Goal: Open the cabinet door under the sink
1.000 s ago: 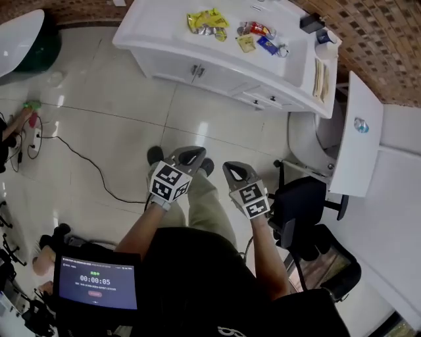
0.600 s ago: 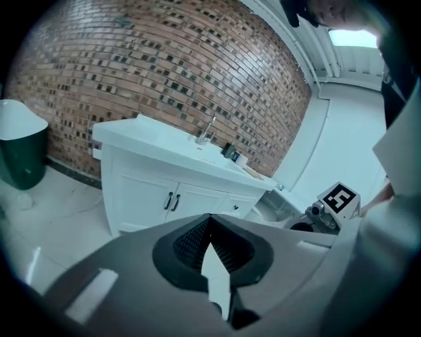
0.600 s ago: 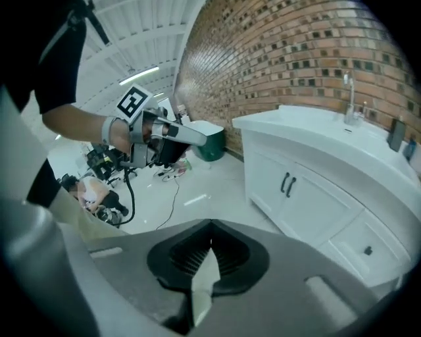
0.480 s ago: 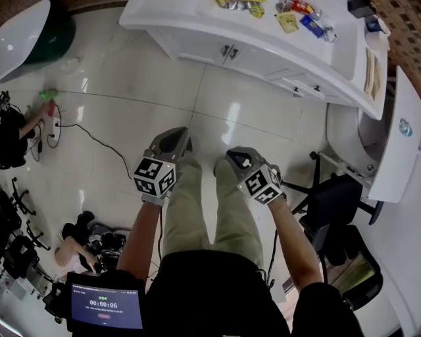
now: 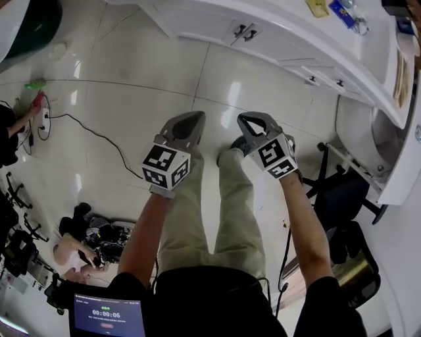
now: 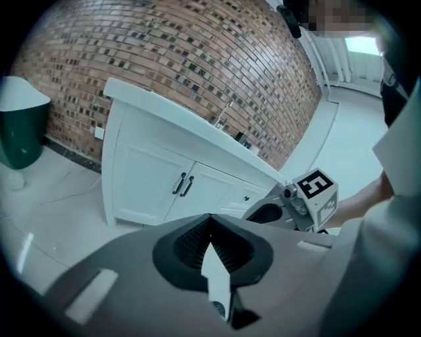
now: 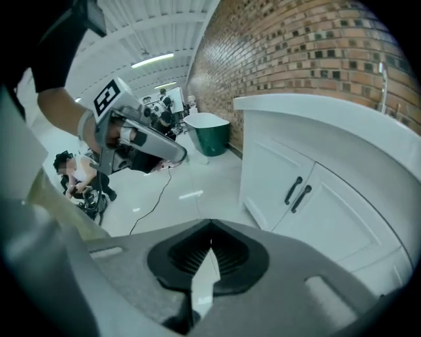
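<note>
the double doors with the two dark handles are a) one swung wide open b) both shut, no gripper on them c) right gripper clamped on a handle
b: the double doors sit flush and closed, dark handles side by side, while the left gripper and right gripper are both shut, empty and well short of them.

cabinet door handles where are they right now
In the head view the two dark handles sit at top centre on the white cabinet, across the tiled floor from the left gripper and right gripper.
</note>
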`<state>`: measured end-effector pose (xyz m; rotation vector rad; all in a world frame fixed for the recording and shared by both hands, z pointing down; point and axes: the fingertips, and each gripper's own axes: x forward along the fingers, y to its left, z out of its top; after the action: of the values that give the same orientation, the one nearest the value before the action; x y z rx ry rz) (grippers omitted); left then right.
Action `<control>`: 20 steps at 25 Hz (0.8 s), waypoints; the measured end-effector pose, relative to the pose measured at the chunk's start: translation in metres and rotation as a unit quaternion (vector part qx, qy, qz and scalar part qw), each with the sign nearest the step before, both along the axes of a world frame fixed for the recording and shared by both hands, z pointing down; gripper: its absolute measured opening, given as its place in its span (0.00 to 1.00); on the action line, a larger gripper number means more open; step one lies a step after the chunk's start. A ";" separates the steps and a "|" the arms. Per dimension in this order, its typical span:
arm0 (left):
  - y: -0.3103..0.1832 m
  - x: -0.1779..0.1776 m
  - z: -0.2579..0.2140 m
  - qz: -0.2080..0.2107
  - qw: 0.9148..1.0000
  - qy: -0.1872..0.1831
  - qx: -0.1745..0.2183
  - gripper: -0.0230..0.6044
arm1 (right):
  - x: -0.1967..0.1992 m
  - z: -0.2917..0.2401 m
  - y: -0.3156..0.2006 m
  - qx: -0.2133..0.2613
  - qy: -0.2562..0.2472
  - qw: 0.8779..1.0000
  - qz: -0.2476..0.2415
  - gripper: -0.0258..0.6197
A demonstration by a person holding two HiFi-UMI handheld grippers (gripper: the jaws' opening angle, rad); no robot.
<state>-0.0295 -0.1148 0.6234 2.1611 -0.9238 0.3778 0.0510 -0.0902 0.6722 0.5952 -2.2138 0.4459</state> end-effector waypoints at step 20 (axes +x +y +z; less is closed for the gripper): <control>-0.084 -0.065 0.010 0.003 1.000 0.006 0.014 0.06 | 0.060 0.098 -0.201 0.021 0.057 0.961 0.271 0.10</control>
<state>-0.0946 -0.1990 0.6337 2.1906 -0.9200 0.3556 0.1107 -0.2913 0.7701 1.2280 -1.9349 0.6232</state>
